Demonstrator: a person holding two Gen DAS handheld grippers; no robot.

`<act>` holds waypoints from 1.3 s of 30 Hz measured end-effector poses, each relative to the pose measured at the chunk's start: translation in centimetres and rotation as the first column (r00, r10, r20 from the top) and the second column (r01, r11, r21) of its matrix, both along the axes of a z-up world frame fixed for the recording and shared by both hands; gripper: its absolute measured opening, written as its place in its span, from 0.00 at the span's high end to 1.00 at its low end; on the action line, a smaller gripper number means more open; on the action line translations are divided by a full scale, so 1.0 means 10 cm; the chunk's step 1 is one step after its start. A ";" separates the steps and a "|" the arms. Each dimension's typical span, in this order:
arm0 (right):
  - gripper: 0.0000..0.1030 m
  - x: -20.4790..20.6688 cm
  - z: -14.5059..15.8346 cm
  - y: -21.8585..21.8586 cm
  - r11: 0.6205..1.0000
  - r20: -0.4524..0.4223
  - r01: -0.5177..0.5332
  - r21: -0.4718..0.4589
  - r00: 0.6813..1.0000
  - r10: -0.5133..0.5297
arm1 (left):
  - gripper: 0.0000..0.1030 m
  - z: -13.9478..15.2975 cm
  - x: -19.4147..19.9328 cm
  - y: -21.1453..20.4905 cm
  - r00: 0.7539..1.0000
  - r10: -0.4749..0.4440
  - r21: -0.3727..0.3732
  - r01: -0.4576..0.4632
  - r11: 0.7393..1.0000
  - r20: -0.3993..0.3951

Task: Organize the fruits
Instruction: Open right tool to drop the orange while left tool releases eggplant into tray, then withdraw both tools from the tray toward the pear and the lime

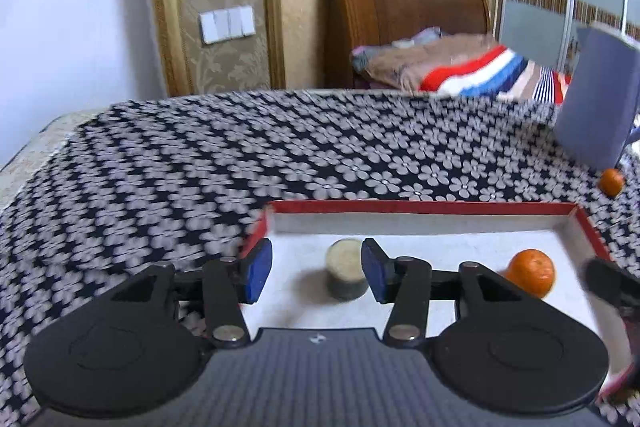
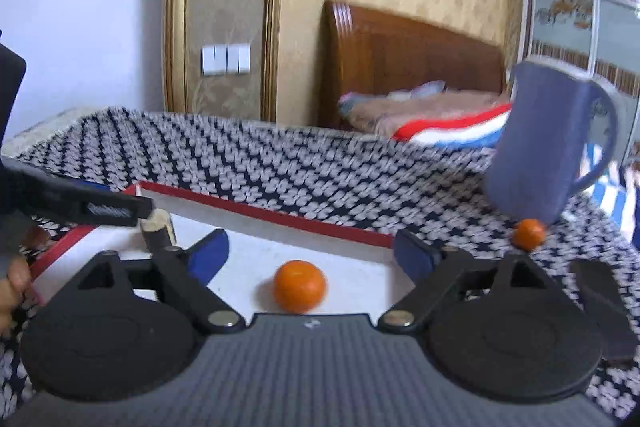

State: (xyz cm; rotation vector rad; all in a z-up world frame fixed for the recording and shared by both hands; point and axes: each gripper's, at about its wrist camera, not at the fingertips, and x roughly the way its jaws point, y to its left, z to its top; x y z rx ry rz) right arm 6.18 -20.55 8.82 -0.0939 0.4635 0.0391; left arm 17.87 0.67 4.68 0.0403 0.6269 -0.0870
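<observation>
Left wrist view — left tongs [image 1: 316,277] spread wide, gripping nothing. Between the blue pads [image 1: 256,273] sits a short cylinder with a pale top [image 1: 346,273], resting on the white floor of a red-rimmed tray [image 1: 420,207], touching neither pad. An orange [image 1: 532,271] lies in the tray toward its right side. A second, smaller orange [image 1: 611,182] sits outside the tray on the flowered cloth [image 1: 200,163], at the foot of a blue pitcher [image 1: 596,103] near the counter's right edge. A dark part of the other tool [image 1: 612,283] shows at the tray's right rim.

Right wrist view — right tongs [image 2: 310,253] also spread wide, empty. The tray orange [image 2: 299,285] lies between and just ahead of them on the tray [image 2: 272,214], apart from both pads. The small orange [image 2: 529,233] touches or nearly touches the pitcher [image 2: 540,143] base; blur prevents telling which. Left tongs [image 2: 116,211] reach in from the left over the cylinder [image 2: 158,225].
</observation>
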 end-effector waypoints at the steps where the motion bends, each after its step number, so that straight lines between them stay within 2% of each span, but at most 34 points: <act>1: 0.13 -0.16 0.03 -0.04 1.000 0.025 0.003 0.011 1.000 -0.003 | 0.39 0.04 -0.09 0.07 1.000 0.021 -0.011 -0.021 1.000 0.002; 2: 0.11 -0.29 0.05 -0.09 0.999 0.046 0.001 0.035 0.999 -0.003 | 0.34 0.07 -0.20 0.15 0.999 0.037 -0.026 -0.036 0.999 0.009; 4: 0.03 -0.57 0.07 -0.20 0.995 0.071 -0.007 0.095 0.997 0.001 | 0.34 0.09 -0.45 0.30 0.999 0.035 -0.068 -0.032 0.997 0.041; 6: 0.00 -0.81 0.04 -0.28 0.992 0.094 -0.016 0.124 0.996 0.004 | 0.34 0.06 -0.68 0.37 0.998 0.037 -0.054 -0.035 0.998 0.044; 9: 0.00 -1.08 -0.09 -0.35 0.995 0.111 0.056 0.079 0.992 -0.065 | 0.34 -0.05 -0.96 0.41 0.998 0.044 -0.037 -0.042 0.998 0.052; 13: 0.01 -1.20 -0.33 -0.47 0.992 0.048 0.121 0.026 0.991 -0.122 | 0.34 -0.18 -1.23 0.41 0.992 0.086 -0.003 -0.086 0.996 0.096; 16: 0.14 -1.23 -0.43 -0.56 0.993 -0.004 0.112 0.027 0.994 -0.112 | 0.34 -0.29 -1.35 0.41 0.989 0.103 0.017 -0.105 0.994 0.105; 18: 0.16 -1.25 -0.46 -0.58 0.995 -0.019 0.100 0.023 0.995 -0.100 | 0.34 -0.36 -1.34 0.41 0.993 0.088 0.006 -0.088 0.996 0.073; 21: 0.28 -1.23 -0.50 -0.58 0.996 -0.041 0.079 -0.027 0.996 -0.080 | 0.34 -0.43 -1.34 0.41 0.995 0.075 0.013 -0.076 0.997 0.060; 25: 0.44 -1.11 -0.56 -0.54 0.999 -0.092 0.028 -0.032 0.995 -0.031 | 0.34 -0.45 -1.34 0.41 0.997 0.054 0.014 -0.055 0.998 0.058; 28: 0.45 -1.04 -0.60 -0.49 0.997 -0.111 0.019 -0.070 0.993 -0.027 | 0.34 -0.50 -1.32 0.37 0.998 0.037 0.026 -0.039 0.999 0.043; 29: 0.50 -1.01 -0.61 -0.48 0.997 -0.119 0.016 -0.076 0.993 -0.025 | 0.34 -0.51 -1.32 0.37 0.999 0.032 0.028 -0.033 0.999 0.041; 34: 0.59 -0.85 -0.67 -0.50 0.999 -0.177 -0.004 -0.044 0.984 -0.004 | 0.34 -0.51 -1.27 0.34 0.999 0.023 0.044 -0.024 0.999 0.030; 39: 0.59 -0.79 -0.72 -0.53 1.000 -0.204 -0.004 -0.024 0.979 -0.001 | 0.34 -0.49 -1.28 0.35 0.999 0.016 0.042 -0.017 0.999 0.028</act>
